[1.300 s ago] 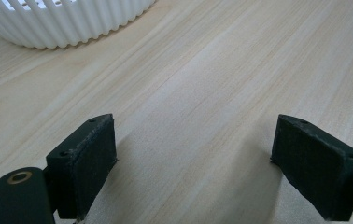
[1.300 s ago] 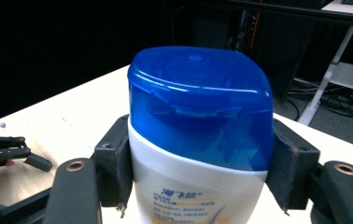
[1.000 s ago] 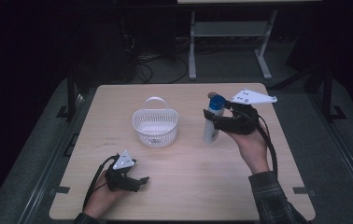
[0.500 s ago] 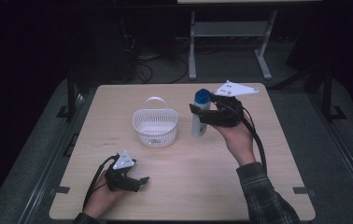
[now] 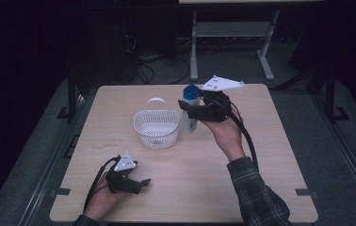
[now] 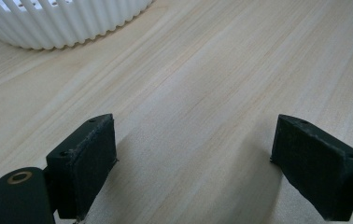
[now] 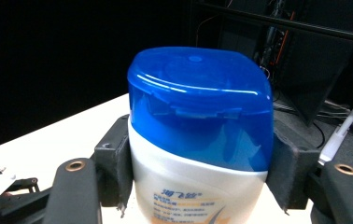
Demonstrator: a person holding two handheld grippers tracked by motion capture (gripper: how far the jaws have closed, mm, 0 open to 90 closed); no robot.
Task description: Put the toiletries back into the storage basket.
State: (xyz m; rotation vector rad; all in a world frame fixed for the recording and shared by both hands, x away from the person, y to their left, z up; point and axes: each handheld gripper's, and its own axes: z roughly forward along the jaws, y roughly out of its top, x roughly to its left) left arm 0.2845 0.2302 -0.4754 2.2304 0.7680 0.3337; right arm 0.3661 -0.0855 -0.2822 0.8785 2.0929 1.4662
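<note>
A person's right gripper [image 5: 189,111] clamps a blue-capped white bottle [image 5: 190,110] upright just beside the white basket [image 5: 156,128], mid-table toward the far edge; seemingly it is not yet dropped in. The left gripper [image 5: 144,183] rests wide apart, empty, near the table's [image 5: 270,160] front-left corner. Nothing blocks the basket.

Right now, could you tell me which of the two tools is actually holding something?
The right tool, raised beside the white basket, is clamped on the blue-capped white bottle. The left tool rests on the table near the person, open and empty.
</note>
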